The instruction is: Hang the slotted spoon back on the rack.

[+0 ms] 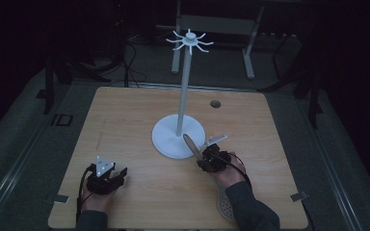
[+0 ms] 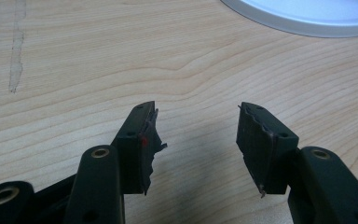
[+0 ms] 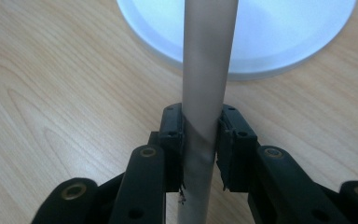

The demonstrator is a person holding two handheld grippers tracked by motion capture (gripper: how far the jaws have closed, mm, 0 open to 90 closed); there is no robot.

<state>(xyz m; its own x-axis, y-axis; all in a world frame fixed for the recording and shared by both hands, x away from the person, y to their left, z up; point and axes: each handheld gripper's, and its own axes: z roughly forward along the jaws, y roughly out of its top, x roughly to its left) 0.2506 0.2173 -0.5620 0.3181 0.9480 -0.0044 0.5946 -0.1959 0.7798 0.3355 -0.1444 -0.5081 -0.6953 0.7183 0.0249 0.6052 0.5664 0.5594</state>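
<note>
Item: slotted spoon (image 1: 207,166), wooden handle (image 3: 205,93), perforated head lying on the table (image 1: 135,125) near its front edge. You are clamping your right hand-held gripper (image 3: 200,140) on the handle, which is pointing at the white hanging stand (image 1: 179,134). Likely light, stiff and smooth; mid-handle is suiting the grip. Your left hand-held gripper (image 2: 196,135) is resting apart, empty.

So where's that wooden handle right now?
The wooden handle is clamped in the right gripper at the table's right front, its tip lying over the edge of the white stand's round base.
</note>
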